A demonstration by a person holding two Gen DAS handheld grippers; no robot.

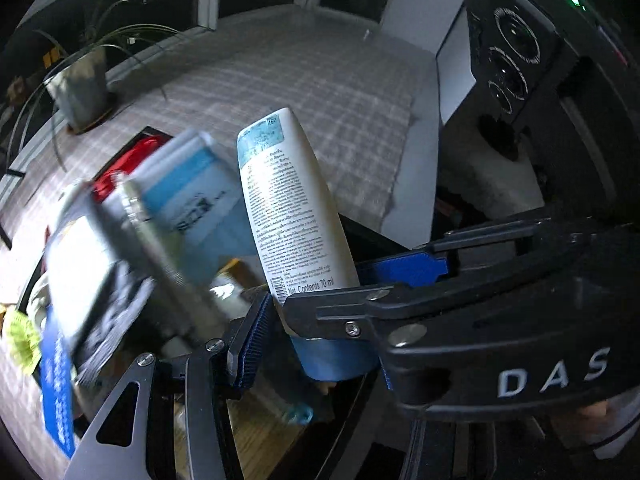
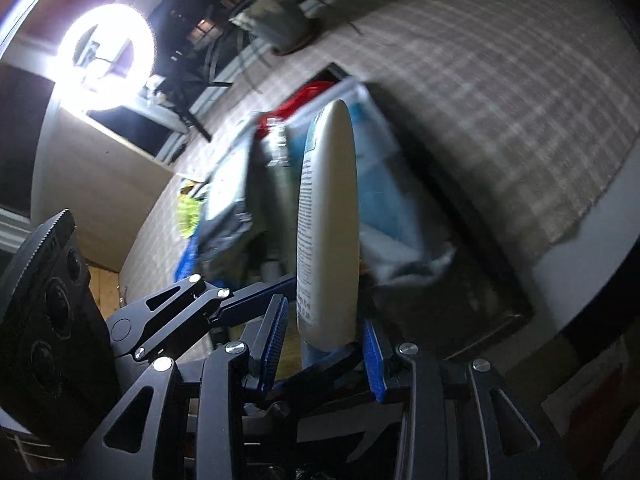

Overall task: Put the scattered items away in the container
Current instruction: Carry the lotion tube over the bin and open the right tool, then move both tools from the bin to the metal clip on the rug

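**Both grippers meet on the white tube above the container**

While motion blur smears the pile of packets, the far left of the left wrist view shows a yellow-green frilly item (image 1: pixel 20 338) lying on the checked cloth (image 1: pixel 320 92), just beside the dark container (image 1: pixel 372 236). A blue-and-white box (image 1: pixel 192 196) and a red item (image 1: pixel 132 160) sit heaped in the container. Right of them stands the white tube (image 1: pixel 288 204), blue cap down, tilted slightly. The left gripper (image 1: pixel 280 324) is clenched on the tube near its cap; the right gripper (image 1: pixel 404 272) reaches in from the right edge and touches the same spot.

From the right wrist view, the ring light (image 2: pixel 106 56) glares at left, and the right gripper (image 2: pixel 324 344) has its blue pads (image 2: pixel 274 344) around the tube (image 2: pixel 328 220), grasping its lower end.
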